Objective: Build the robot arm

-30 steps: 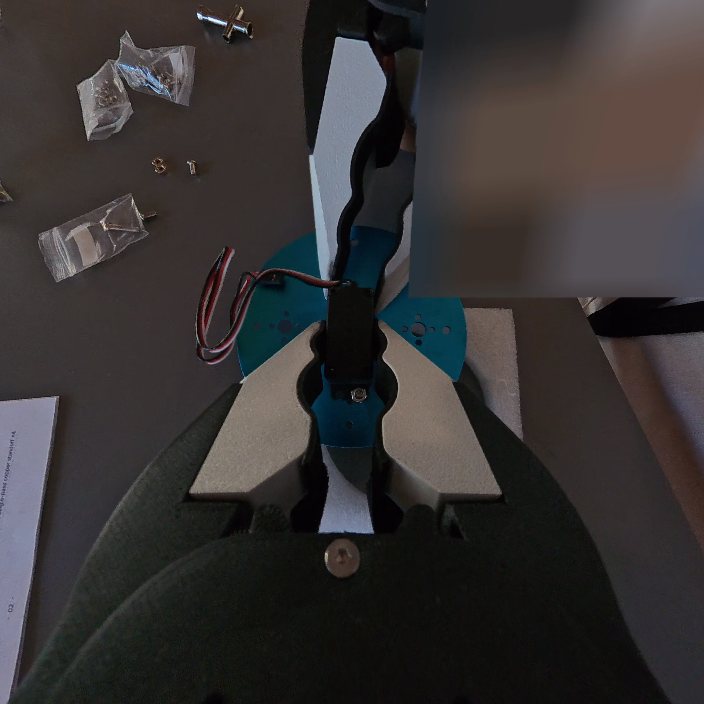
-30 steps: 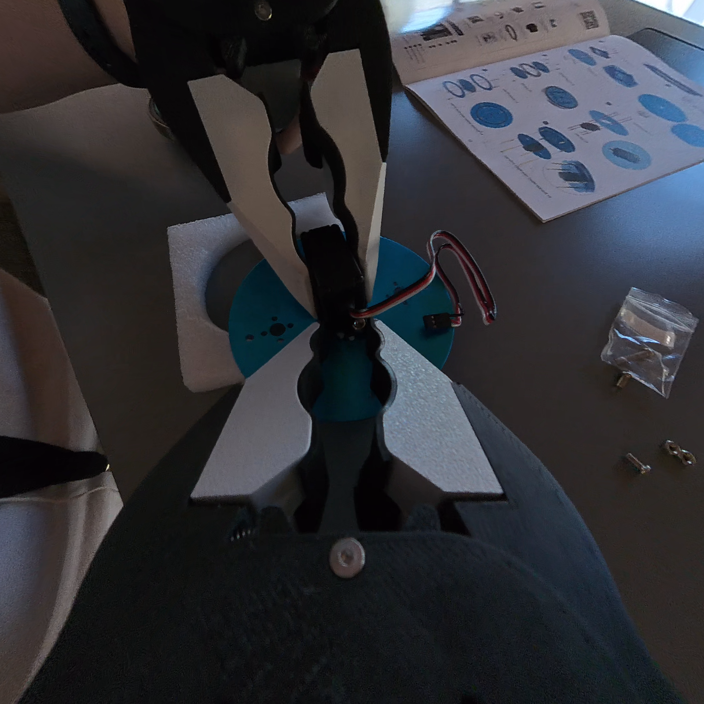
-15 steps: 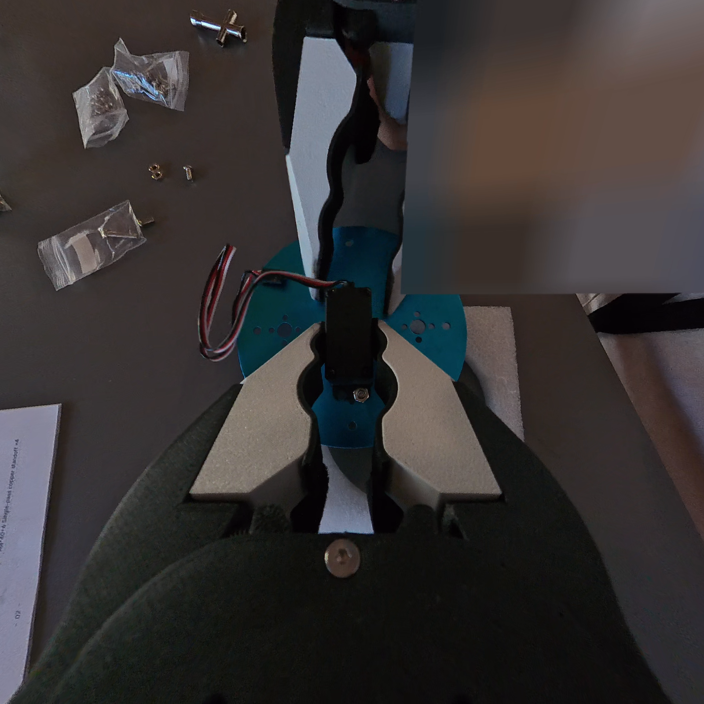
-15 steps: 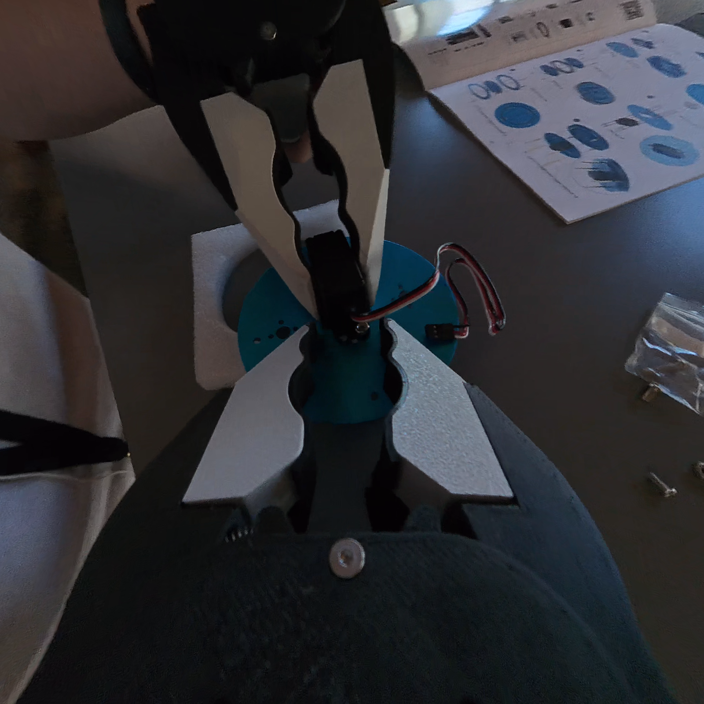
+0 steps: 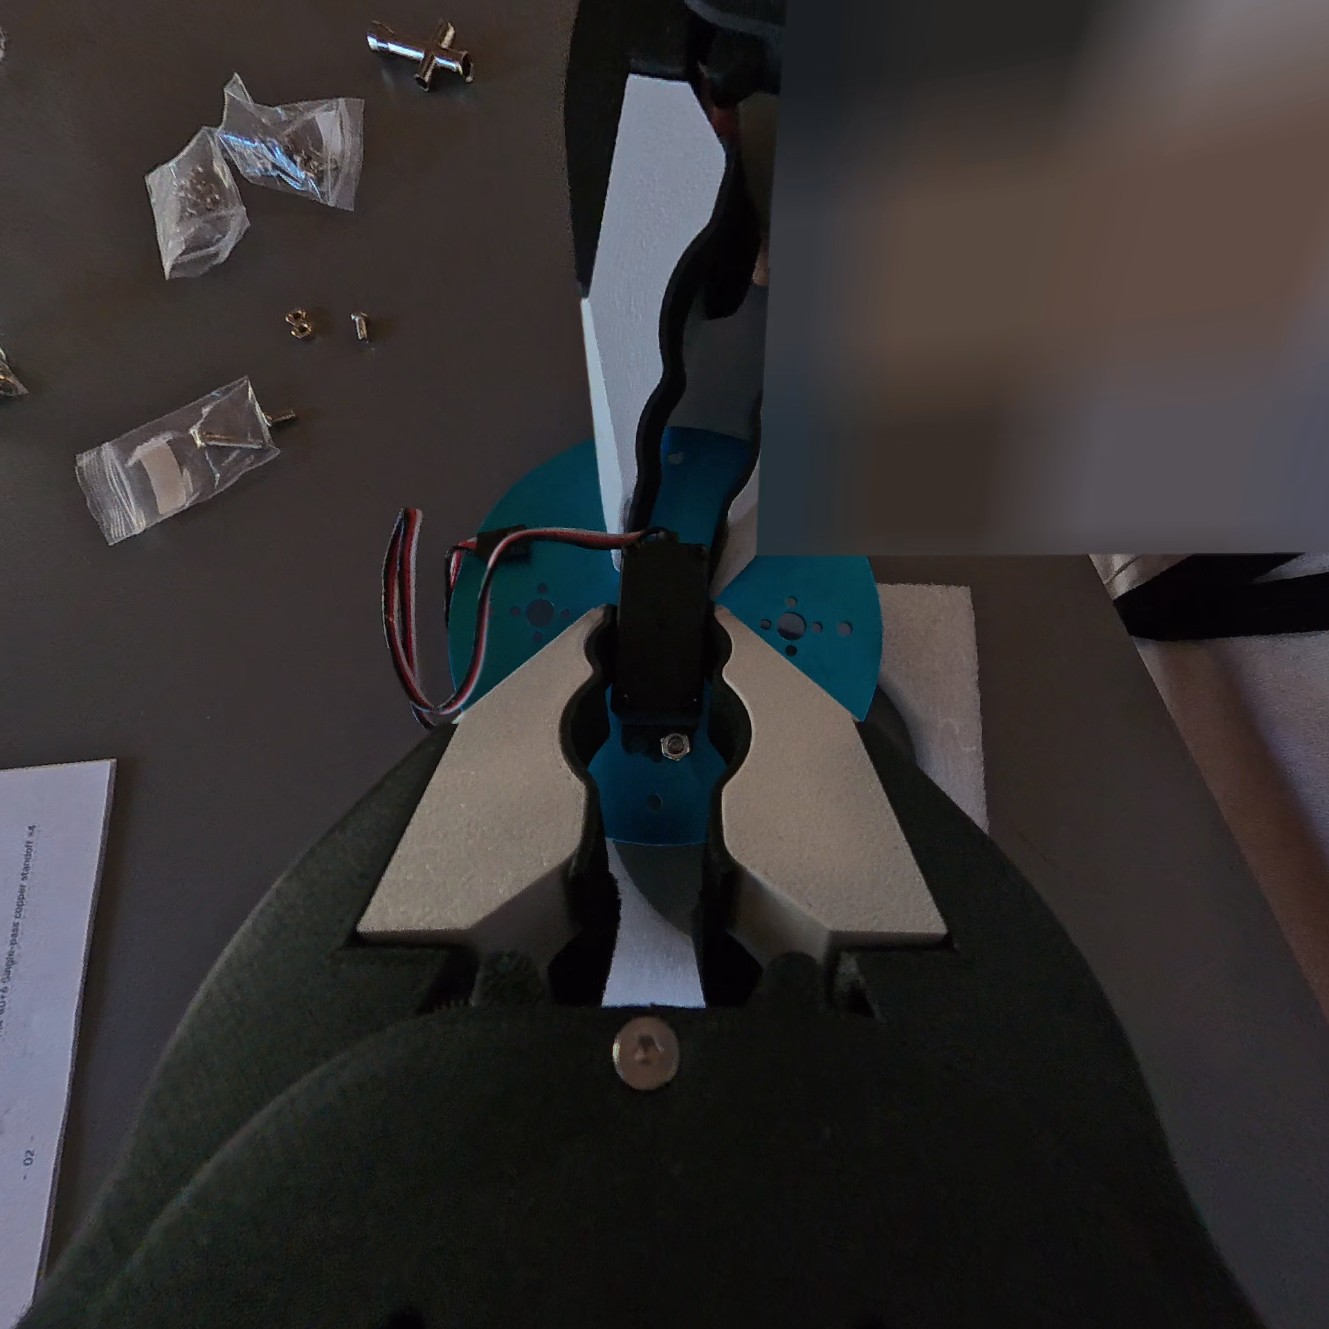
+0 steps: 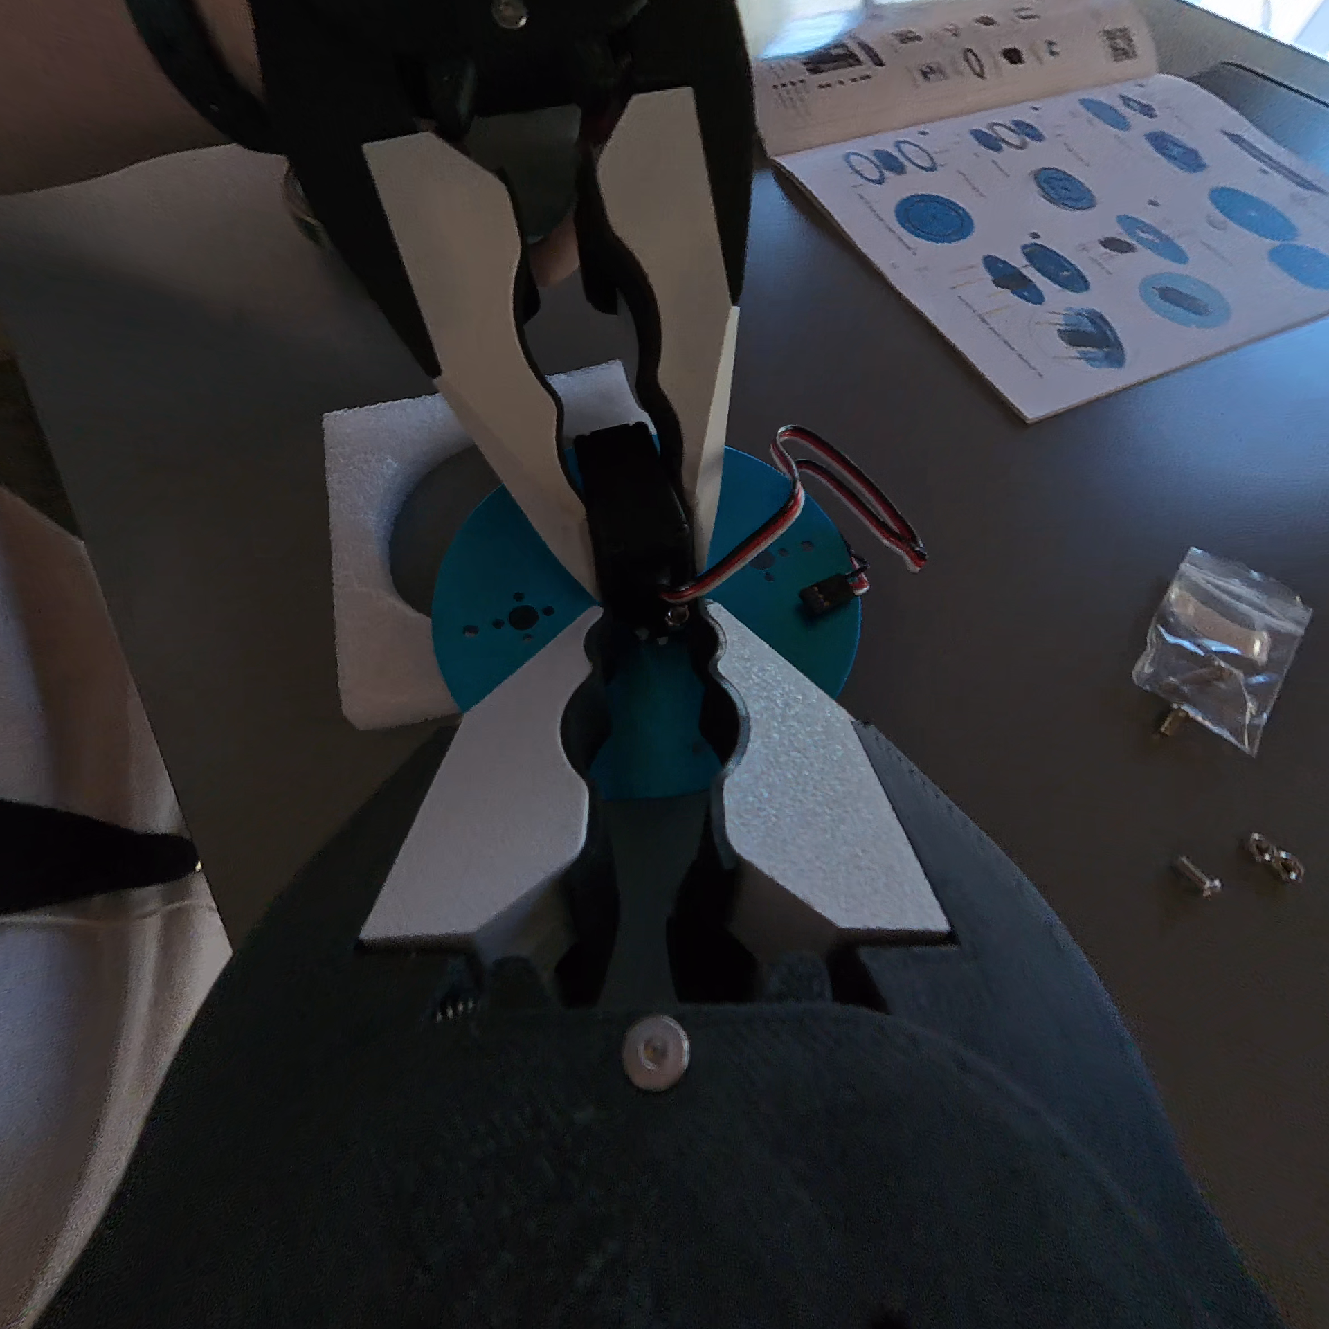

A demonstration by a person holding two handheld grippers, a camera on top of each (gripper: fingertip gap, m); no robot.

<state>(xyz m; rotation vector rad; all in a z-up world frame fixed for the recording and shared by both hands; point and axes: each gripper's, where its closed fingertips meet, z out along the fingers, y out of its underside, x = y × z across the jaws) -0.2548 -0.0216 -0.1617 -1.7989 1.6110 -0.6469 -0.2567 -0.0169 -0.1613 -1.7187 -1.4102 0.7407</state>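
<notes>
A black servo [image 5: 658, 633] with a red, white and black cable [image 5: 410, 611] stands on a round blue plate [image 5: 827, 647] with small holes. The plate lies on a white foam block [image 5: 935, 683]. My left gripper [image 5: 661, 611] is shut on the servo's body. My right gripper [image 5: 669, 557] comes in from the opposite side, its tips pressed on the servo's far end. In the right wrist view, my right gripper [image 6: 654, 615] sits at the cable end of the servo [image 6: 626, 503], facing my left gripper [image 6: 644, 575]. The cable's plug [image 6: 827, 597] rests on the plate [image 6: 489, 561].
Clear bags of small hardware [image 5: 180, 460] [image 5: 288, 144] [image 6: 1215, 647], loose screws [image 5: 298, 323] [image 6: 1197, 877] and a cross-shaped metal wrench [image 5: 424, 61] lie on the dark table. An open instruction booklet [image 6: 1079, 216] lies beyond. A paper sheet [image 5: 43, 935] lies left. The table edge [image 5: 1186, 719] runs close on the right. My two grippers' fingertips are within a few centimetres of each other. About 6 cm separates my left fingertips from the white foam block [image 5: 935, 683].
My right gripper spread its fingers a little half a second ago and has drawn them in again around the servo's end. My left gripper has kept its hold.
</notes>
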